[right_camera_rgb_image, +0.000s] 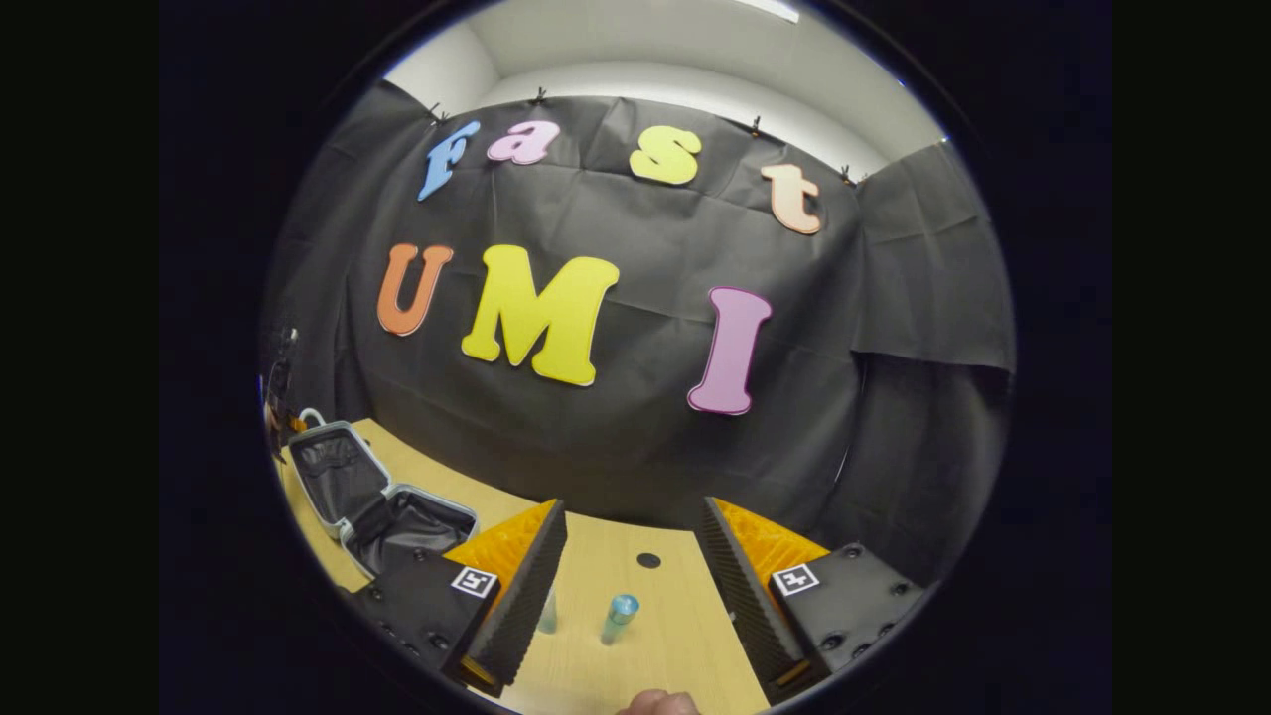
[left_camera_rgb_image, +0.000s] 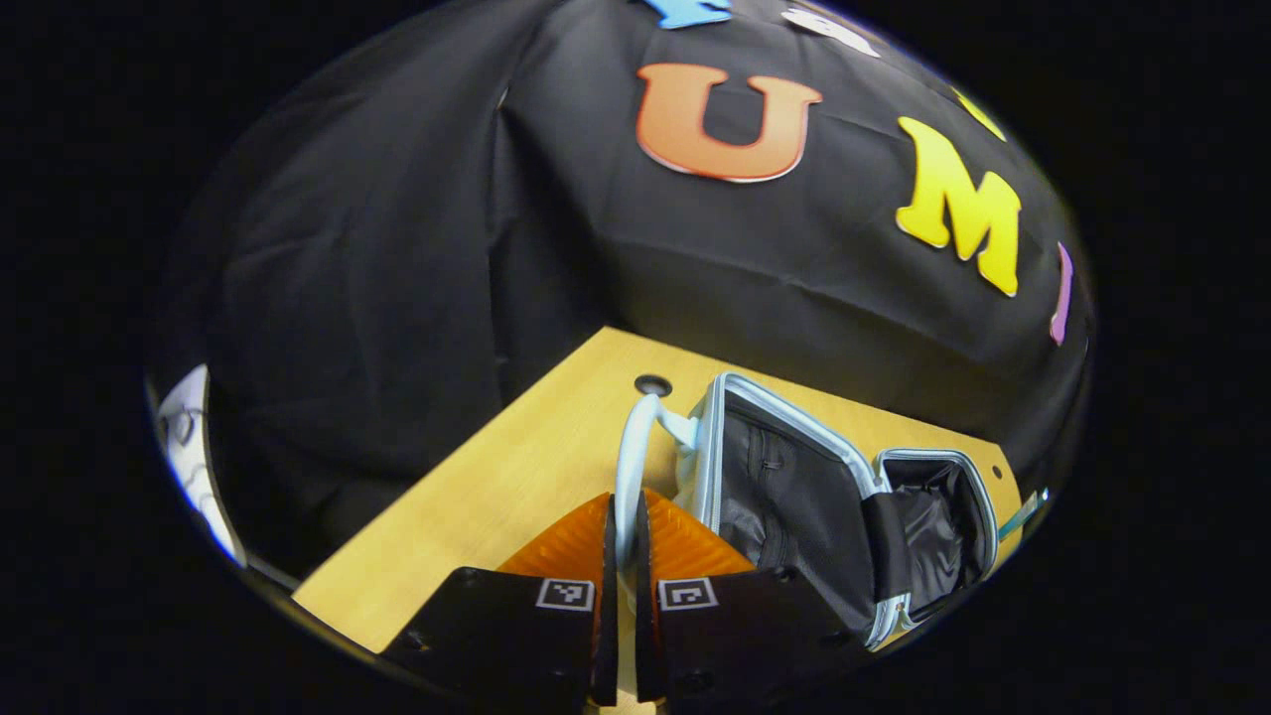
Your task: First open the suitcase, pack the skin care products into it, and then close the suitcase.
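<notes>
The small suitcase (left_camera_rgb_image: 794,497) lies open on the wooden table (left_camera_rgb_image: 516,477), both halves showing black lining inside a pale rim. My left gripper (left_camera_rgb_image: 626,526) is shut on its pale carry handle (left_camera_rgb_image: 635,437), which runs up between the fingers. In the right gripper view the open suitcase (right_camera_rgb_image: 367,497) sits far left. My right gripper (right_camera_rgb_image: 633,504) hangs open above the table. Below it stands a small bottle with a blue cap (right_camera_rgb_image: 618,618). A second pale bottle (right_camera_rgb_image: 547,611) is partly hidden beside the left finger.
A round cable hole (right_camera_rgb_image: 648,560) marks the table (right_camera_rgb_image: 685,645) near the black cloth wall; the same hole (left_camera_rgb_image: 652,384) lies just beyond the handle. A fingertip (right_camera_rgb_image: 655,703) pokes in at the bottom edge. The table's corner (left_camera_rgb_image: 1003,477) lies just past the suitcase.
</notes>
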{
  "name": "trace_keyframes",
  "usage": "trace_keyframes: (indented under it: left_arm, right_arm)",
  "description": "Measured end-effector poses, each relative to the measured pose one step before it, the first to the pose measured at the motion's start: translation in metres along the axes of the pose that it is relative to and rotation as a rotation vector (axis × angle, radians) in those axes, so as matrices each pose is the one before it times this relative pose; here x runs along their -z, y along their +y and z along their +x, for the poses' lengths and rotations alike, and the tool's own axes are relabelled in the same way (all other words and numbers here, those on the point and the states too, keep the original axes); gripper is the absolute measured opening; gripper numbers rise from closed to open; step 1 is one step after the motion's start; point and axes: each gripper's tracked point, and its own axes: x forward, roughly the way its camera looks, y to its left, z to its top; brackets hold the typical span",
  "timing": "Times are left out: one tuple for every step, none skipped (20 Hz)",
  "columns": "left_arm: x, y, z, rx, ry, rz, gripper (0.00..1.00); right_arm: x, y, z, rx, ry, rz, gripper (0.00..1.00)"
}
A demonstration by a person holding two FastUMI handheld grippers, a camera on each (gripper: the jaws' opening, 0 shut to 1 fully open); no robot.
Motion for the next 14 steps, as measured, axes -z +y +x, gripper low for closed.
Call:
trace_keyframes:
  left_arm:
    - [0.00878, 0.00957, 0.00377, 0.00230, 0.01837, -0.04681, 0.10]
    - [0.00673, 0.00590, 0.00417, 0.00521, 0.00792, -0.04716, 0.10]
    - [0.00659, 0.00725, 0.00484, 0.00124, 0.00924, -0.04022, 0.11]
    - [0.00388, 0.00596, 0.00301, -0.00327, 0.00532, -0.02784, 0.12]
    - [0.00712, 0.00221, 0.00601, -0.00283, 0.00814, -0.01391, 0.13]
    - [0.00531, 0.00305, 0.00191, -0.00927, 0.01086, 0.00142, 0.16]
    - [0.00499, 0.00206, 0.00150, -0.00277, 0.00276, 0.00510, 0.18]
    - [-0.00157, 0.00058, 0.00122, 0.00391, -0.01555, -0.00152, 0.22]
    - [-0.00218, -0.00092, 0.00117, 0.00681, -0.00709, -0.00381, 0.25]
    - [-0.00312, 0.00245, 0.00029, -0.00923, -0.00998, -0.00791, 0.30]
    - [-0.00242, -0.00232, -0.00175, -0.00229, -0.01148, -0.01228, 0.50]
    - [-0.00487, -0.00519, -0.00551, 0.01889, -0.01707, -0.01807, 0.43]
    - [-0.00820, -0.00636, -0.01034, 0.01987, -0.02290, -0.01439, 0.55]
    - [-0.00830, -0.00747, -0.00939, 0.00833, -0.02879, 0.00303, 0.81]
  right_arm:
    - [-0.00013, 0.00251, 0.00017, -0.00172, 0.00326, -0.00953, 0.82]
    - [-0.00102, 0.00213, -0.00014, -0.00095, 0.00246, -0.00606, 0.82]
    - [0.00087, 0.00143, 0.00044, -0.00137, 0.00361, -0.00621, 0.82]
    - [-0.00058, 0.00128, -0.00010, -0.00063, 0.00093, -0.00441, 0.82]
    - [-0.00064, 0.00096, 0.00099, -0.00101, 0.00070, -0.00298, 0.82]
    - [-0.00023, 0.00147, -0.00002, -0.00124, 0.00118, -0.00119, 0.82]
    - [0.00127, 0.00181, 0.00140, -0.00235, 0.00262, 0.00012, 0.82]
    - [0.00005, 0.00151, 0.00026, -0.00409, 0.00260, 0.00177, 0.82]
    - [0.00075, 0.00184, 0.00029, -0.00464, 0.00176, 0.00174, 0.81]
    - [0.00027, 0.00136, 0.00151, -0.00515, 0.00182, 0.00176, 0.82]
    - [0.00033, 0.00069, -0.00018, -0.00437, -0.00167, 0.00193, 0.82]
    - [-0.00041, 0.00004, 0.00078, -0.00278, -0.00035, 0.00399, 0.82]
    - [0.00155, 0.00117, 0.00013, -0.00594, 0.00025, 0.00680, 0.82]
    - [0.00173, 0.00103, 0.00014, -0.00837, 0.00291, 0.00574, 0.82]
